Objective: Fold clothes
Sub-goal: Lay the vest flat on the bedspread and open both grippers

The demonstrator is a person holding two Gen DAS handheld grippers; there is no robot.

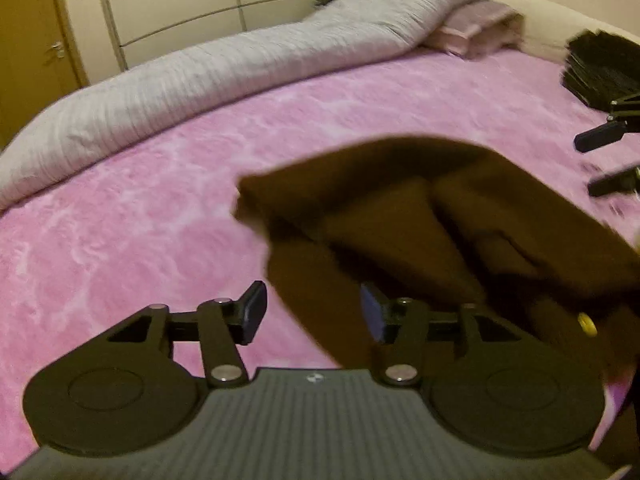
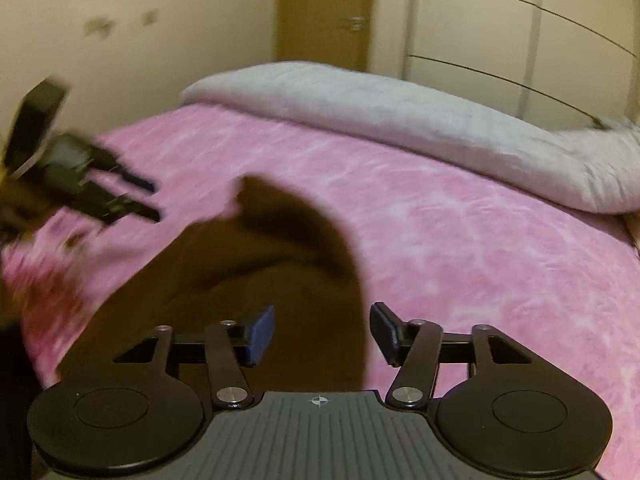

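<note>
No text, label or number is legible anywhere.

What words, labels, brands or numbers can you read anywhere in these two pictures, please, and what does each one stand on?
No readable text in either view.
Left gripper body: a small white crosshair mark, no letters.
Right gripper body: the same crosshair mark, no letters.
Brown garment: no label showing.
Pink blanket: a mottled pattern only.
Wall plates beside the door: blurred, nothing legible.
</note>
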